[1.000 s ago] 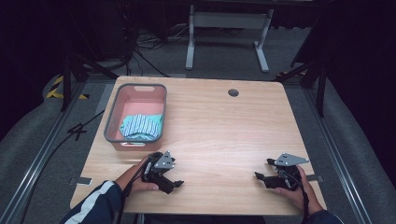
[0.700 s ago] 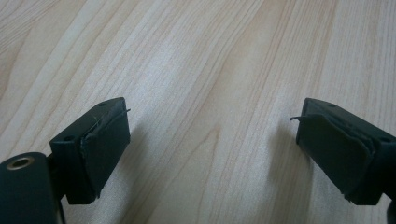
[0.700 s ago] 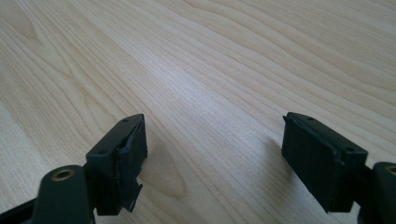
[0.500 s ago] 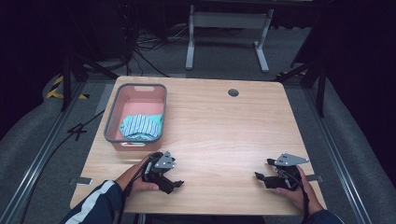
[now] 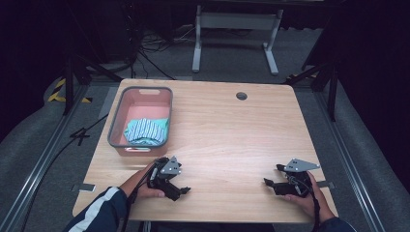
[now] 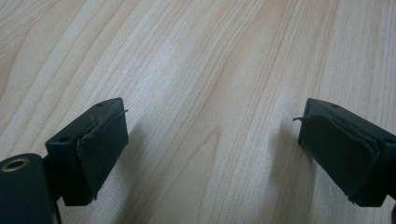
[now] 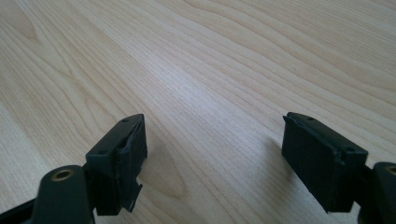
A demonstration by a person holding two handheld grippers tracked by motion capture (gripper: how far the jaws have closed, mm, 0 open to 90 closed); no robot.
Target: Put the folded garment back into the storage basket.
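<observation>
Sitting at the far left of the light wooden tabletop (image 5: 227, 130), the pink plastic basket with a grey rim (image 5: 114, 126) holds a folded blue-and-white striped cloth (image 5: 146, 130) in its near half. Just beyond and slightly left of the left claw (image 5: 180, 192) lies this cloth, so the left hand is clearly the nearer one. Its jaws stand wide apart over bare wood. The right claw (image 5: 269, 183), well apart at the right, is open and empty too.

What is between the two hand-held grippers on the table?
Nothing but bare wooden table; the high view shows it between the left hand-held gripper and the right hand-held gripper.
</observation>
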